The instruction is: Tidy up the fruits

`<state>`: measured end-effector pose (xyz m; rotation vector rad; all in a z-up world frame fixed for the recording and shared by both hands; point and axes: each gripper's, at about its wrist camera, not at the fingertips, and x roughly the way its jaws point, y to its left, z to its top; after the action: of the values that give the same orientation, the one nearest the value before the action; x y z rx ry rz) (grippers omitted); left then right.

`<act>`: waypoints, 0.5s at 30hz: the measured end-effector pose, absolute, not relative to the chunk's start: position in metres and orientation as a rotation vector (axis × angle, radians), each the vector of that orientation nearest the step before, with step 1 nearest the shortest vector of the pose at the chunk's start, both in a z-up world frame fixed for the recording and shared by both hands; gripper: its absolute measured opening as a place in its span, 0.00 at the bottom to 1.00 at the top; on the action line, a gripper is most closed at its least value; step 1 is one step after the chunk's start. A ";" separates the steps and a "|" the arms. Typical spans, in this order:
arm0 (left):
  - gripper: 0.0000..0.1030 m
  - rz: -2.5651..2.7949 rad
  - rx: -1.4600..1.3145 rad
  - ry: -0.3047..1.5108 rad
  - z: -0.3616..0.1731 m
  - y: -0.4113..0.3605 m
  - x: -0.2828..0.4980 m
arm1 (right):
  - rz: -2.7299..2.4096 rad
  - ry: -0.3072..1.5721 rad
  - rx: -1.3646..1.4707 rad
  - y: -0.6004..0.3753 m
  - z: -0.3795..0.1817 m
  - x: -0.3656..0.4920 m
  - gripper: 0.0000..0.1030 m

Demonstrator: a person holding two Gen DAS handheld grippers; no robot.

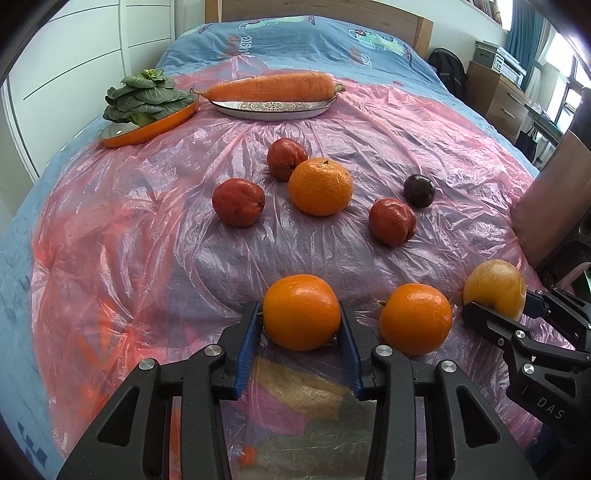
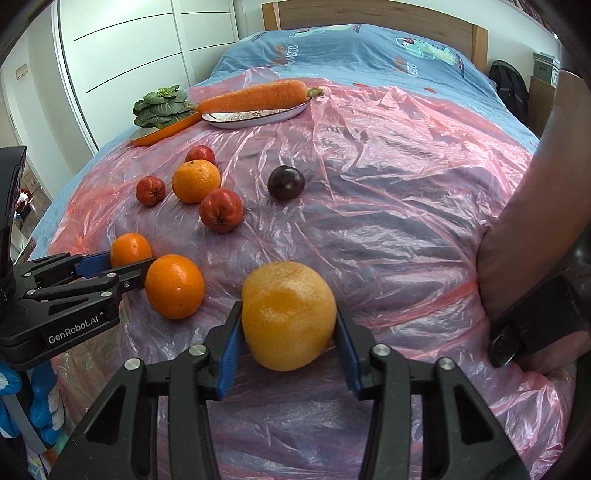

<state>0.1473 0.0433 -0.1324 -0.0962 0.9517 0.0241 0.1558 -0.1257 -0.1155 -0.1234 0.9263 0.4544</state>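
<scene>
Nearest the lens, the left hand-held gripper pinches an orange at lower centre, its blue pads at the widest girth; the right hand-held gripper brackets a yellow fruit likewise, contact uncertain. Both look firm, round and smooth, likely to roll on the slick pink plastic sheet covering the bed. A second orange sits just beside, crowding the path.

White wardrobe left, wooden headboard behind — daylit window right.
</scene>
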 end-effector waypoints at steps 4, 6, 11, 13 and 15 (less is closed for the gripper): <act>0.34 0.025 -0.102 0.944 -0.129 0.044 0.145 | 0.454 0.922 -0.116 -0.126 -0.111 0.155 0.71; 0.34 0.028 -0.105 0.937 -0.126 0.045 0.144 | 0.453 0.917 -0.115 -0.127 -0.108 0.154 0.71; 0.34 0.037 -0.118 0.930 -0.120 0.050 0.141 | 0.455 0.905 -0.118 -0.126 -0.100 0.151 0.70; 0.34 0.038 -0.122 0.930 -0.118 0.051 0.140 | 0.455 0.903 -0.121 -0.125 -0.098 0.150 0.69; 0.34 0.039 -0.124 0.929 -0.117 0.051 0.138 | 0.455 0.905 -0.121 -0.125 -0.097 0.149 0.69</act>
<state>0.1384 0.0506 -0.1169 -0.1242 0.9291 0.0387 0.1487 -0.1253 -0.0969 -0.1205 0.9054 0.4550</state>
